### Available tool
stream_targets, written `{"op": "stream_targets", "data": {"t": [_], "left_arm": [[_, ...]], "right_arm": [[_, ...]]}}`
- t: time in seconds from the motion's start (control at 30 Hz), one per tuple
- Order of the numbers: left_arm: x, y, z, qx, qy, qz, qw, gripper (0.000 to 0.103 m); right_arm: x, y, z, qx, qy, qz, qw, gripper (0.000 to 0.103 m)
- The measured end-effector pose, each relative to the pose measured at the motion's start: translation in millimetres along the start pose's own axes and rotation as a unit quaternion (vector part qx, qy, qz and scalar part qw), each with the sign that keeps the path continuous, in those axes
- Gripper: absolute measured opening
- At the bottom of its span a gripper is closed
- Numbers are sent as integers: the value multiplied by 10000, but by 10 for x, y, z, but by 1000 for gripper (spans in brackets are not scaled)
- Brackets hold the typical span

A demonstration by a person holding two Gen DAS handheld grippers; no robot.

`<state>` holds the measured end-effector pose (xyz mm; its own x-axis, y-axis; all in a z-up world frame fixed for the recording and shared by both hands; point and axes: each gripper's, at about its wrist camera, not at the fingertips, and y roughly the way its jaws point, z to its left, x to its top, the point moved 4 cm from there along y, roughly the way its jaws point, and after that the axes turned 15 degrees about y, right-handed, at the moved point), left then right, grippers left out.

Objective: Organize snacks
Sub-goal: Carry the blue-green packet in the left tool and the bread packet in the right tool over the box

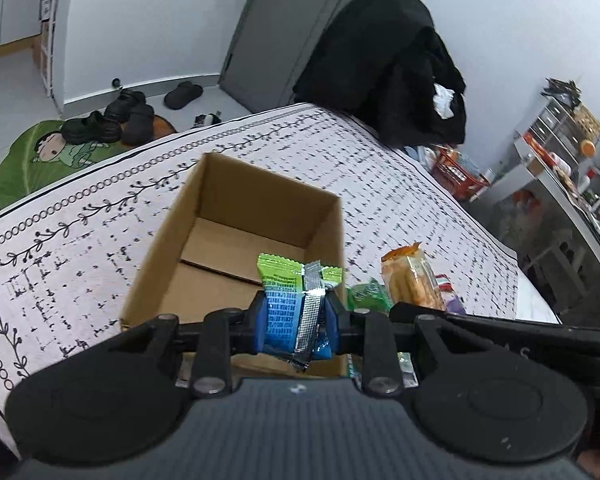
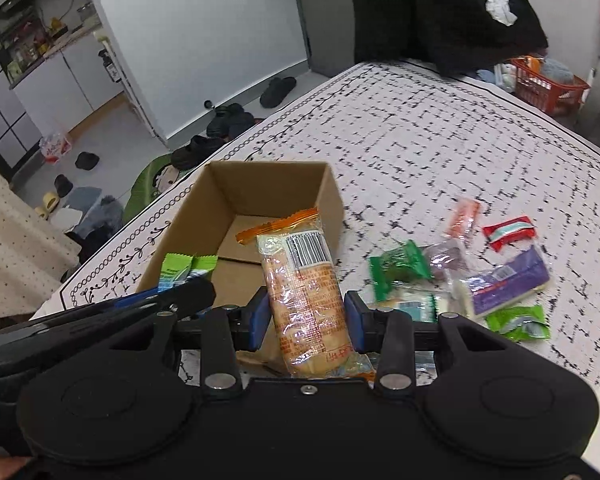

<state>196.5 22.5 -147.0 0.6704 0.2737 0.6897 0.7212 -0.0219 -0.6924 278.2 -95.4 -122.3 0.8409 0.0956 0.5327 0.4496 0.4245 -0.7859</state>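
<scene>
An open cardboard box [image 1: 236, 204] [image 2: 228, 196] sits on the patterned tablecloth, its bottom bare. My left gripper [image 1: 294, 320] is shut on a green and blue snack packet [image 1: 288, 300], held above the box's near right corner. In the right wrist view that packet [image 2: 182, 268] shows at the box's near left edge. My right gripper [image 2: 308, 316] is shut on a clear orange-printed bread packet [image 2: 304, 280], held over the box's near right side. The same bread packet [image 1: 414, 280] appears to the right in the left wrist view.
Several loose snack packets lie on the cloth right of the box: a green one [image 2: 400, 266], a purple one [image 2: 508, 280], a red one [image 2: 510, 232]. A chair draped with black clothes [image 1: 384, 64] stands at the table's far edge. Shoes [image 1: 112, 120] lie on the floor.
</scene>
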Motion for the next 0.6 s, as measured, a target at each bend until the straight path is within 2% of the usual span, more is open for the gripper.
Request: {"op": "stream_targets", "data": {"t": [0.3,0.6], "left_arm": [[-48,61,283,-3,-450,25,9990,28],[-91,112,464,113,-762,62,9970,32]], "right_arm": [[-45,184,197,-128,-156,119,9997,38],[-42,338,251,-143,-10,204,9997,38]]}}
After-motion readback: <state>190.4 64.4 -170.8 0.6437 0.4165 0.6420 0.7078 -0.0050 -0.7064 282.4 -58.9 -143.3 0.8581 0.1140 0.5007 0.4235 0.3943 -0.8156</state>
